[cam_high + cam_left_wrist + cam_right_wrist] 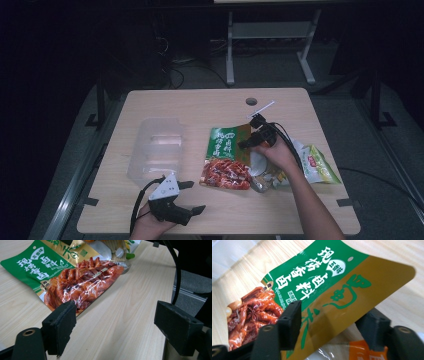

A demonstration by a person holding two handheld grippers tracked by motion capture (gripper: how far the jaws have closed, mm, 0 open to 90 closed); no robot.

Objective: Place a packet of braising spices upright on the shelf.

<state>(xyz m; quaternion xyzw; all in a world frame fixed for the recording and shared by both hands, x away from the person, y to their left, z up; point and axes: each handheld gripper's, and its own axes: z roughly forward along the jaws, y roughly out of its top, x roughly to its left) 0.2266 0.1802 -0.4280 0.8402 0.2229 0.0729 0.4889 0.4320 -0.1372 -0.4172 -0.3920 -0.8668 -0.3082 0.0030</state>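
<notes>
Two grippers are over a pale wooden table [150, 102], which is the biggest thing I can see from where I stand. Next in size, a clear plastic container [154, 148] sits at about nine o'clock from the table's middle, well apart from the snack bags. At the centre lies the green and red snack packet [226, 159], printed with white characters on its green top and showing glossy braised meat in its lower half; just beside it at three o'clock lie a silvery bag [262, 174] and a light green bag [320, 167]. The right gripper [251, 141] comes in from four o'clock onto the packet's gold upper corner, and in the right gripper view that corner rises off the wood between the two black jaws, which stand part way apart on either side of it; I cannot tell whether the pads actually press it. The left gripper [192, 196] hovers at seven o'clock near the table's front edge, jaws spread wide with bare wood between them.
</notes>
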